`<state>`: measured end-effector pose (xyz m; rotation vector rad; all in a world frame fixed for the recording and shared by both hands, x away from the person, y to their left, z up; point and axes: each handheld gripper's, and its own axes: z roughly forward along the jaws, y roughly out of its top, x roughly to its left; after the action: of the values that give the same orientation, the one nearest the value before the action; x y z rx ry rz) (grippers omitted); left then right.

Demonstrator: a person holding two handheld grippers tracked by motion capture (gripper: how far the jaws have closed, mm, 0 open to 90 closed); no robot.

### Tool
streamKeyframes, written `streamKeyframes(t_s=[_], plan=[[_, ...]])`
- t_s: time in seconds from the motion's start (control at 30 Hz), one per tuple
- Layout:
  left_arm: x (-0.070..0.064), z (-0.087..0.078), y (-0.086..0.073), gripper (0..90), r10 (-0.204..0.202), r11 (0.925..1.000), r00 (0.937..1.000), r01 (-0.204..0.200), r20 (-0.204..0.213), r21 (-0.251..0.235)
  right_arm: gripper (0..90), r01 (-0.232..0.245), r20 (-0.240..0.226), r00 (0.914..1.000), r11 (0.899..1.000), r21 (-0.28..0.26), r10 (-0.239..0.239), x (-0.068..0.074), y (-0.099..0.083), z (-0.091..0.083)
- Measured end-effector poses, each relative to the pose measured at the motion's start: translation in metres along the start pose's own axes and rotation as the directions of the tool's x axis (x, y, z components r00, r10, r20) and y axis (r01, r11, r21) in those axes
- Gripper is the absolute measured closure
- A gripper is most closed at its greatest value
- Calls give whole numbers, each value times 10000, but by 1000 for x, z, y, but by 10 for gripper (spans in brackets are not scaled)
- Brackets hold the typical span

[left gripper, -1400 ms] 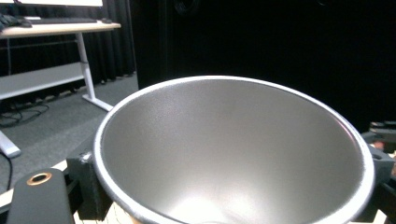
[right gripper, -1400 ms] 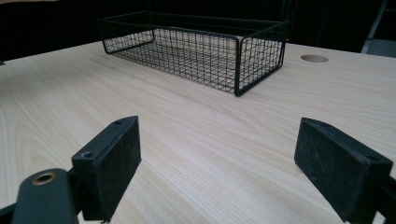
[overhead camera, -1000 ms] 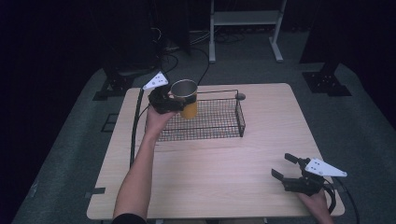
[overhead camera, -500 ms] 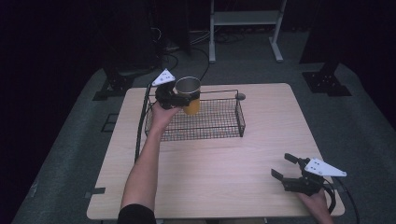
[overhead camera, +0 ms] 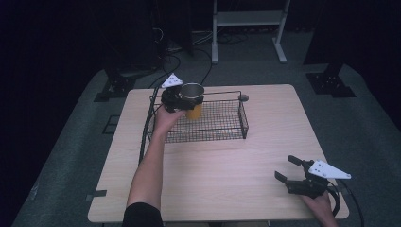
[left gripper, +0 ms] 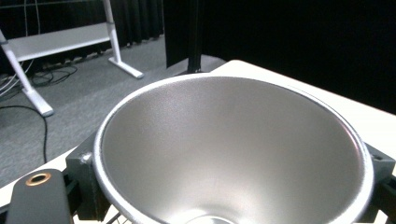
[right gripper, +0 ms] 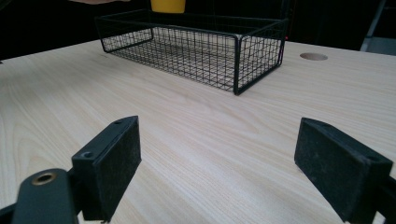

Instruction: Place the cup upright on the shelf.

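Left gripper clamping yellow steel-lined cup above wire basket, silver interior visible in left gripper view, right gripper spread wide, empty over wooden table

In the left gripper view, the metal cup between the jaws hides the jaw tips and is cut off below. In the right gripper view, the cup's yellow body is cropped.

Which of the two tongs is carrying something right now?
The left tongs, at the far-left corner of the wire basket, grip the yellow cup with the silver inside. The right tongs sit open with nothing between them, near the table's near right corner.
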<state>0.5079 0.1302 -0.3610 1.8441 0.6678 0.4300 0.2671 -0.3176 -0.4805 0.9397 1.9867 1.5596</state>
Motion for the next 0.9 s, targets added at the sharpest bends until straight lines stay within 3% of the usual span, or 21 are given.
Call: streamKeyframes(t_s=[0.37,0.5,0.63,0.77,0.9], plan=[[1,9,-6,116,51,9966,9997,-32,-222,826,136,8,-5,10000,10000,-6,-8,0,0,0],[-1,16,-10,111,395,9871,9987,-338,-330,1563,136,18,-11,10000,10000,-9,-19,0,0,0],[-4,22,-12,111,846,9729,9955,-735,-418,2195,136,19,-12,10000,10000,-6,-19,0,0,0],[-4,26,-13,113,945,9630,9948,-819,-370,2569,136,4,-11,10000,10000,-3,-4,0,0,0],[-5,30,-12,111,1061,9458,9941,-937,-231,3111,136,2,-12,10000,10000,-1,-2,0,0,0]])
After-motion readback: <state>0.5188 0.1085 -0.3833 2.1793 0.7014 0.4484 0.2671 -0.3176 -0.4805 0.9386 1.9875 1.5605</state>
